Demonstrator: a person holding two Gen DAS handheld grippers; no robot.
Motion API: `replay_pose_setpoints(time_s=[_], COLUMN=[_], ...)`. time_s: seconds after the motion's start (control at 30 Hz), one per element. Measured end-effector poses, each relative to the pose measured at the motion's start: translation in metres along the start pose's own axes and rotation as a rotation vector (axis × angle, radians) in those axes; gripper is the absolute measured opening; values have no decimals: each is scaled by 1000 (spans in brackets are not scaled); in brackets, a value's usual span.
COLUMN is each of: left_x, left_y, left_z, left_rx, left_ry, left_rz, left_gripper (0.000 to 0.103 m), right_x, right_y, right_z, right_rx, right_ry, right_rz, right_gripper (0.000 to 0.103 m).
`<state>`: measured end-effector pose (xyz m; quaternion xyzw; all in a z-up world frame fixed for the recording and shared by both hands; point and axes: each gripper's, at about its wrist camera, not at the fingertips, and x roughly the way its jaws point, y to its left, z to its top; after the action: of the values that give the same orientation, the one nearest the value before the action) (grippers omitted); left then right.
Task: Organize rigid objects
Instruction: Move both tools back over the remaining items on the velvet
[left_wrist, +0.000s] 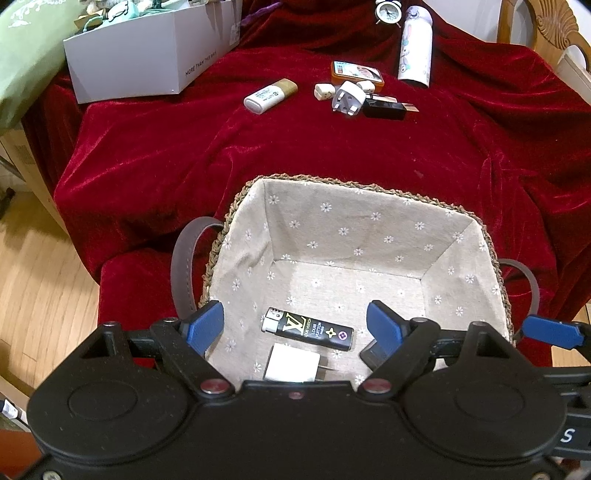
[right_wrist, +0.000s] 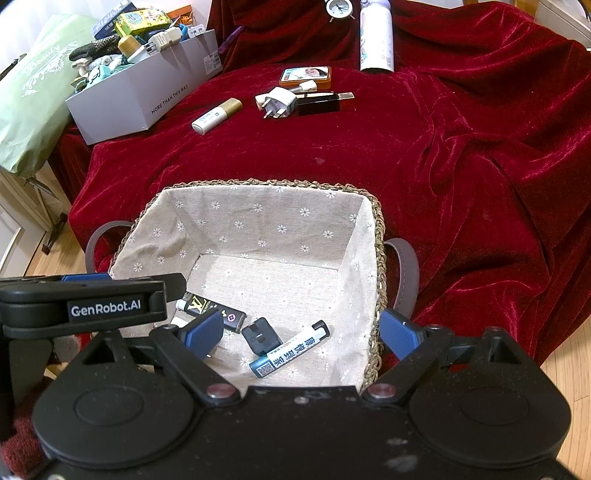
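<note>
Basket (right_wrist: 376, 236) on red velvet cloth (right_wrist: 461, 155) over wood floor (left_wrist: 40, 266), both grippers spread, empty.

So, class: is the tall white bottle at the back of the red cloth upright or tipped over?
Upright. The white bottle stands on its base on the red cloth, lid uppermost, beside the alarm clock.

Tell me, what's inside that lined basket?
Inside the basket: a black lighter, a white charger, a small black adapter and a blue-white lighter. The gripper bodies hide its nearest corner.
</note>
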<state>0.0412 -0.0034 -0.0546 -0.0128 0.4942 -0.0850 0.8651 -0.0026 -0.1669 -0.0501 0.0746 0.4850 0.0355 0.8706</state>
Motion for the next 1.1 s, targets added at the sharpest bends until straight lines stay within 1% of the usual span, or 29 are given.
replay_pose_setpoints(time_s=[0.2,0.3,0.43,0.5,0.63,0.87,1.1], left_x=[-3,-6,-6,-7,-14,-16,8], left_y=[0,2,3,2,-1,5,11], left_z=[1,2,2,3,9,38,81], left_rx=[8,7,20,27,56,54,63], left_ry=[-14,-23,-23,-21,-53,-83,-78], left_rz=[12,22,28,30,49,46,79], left_gripper=[81,81,82,82,82,84,85], right_x=[-1,-1,-3,-4,-4,-2,4], right_y=[-2,-3,-6,-7,-9,-13,-16], right_z=[1,1,2,3,6,22,46], right_rx=[6,14,44,47,54,65,47], right_ry=[-2,-4,-16,-29,-43,-74,-90], right_rz=[2,-9,-17,-36,-43,-46,-59], right_gripper=[94,99,100,102,103,103,103])
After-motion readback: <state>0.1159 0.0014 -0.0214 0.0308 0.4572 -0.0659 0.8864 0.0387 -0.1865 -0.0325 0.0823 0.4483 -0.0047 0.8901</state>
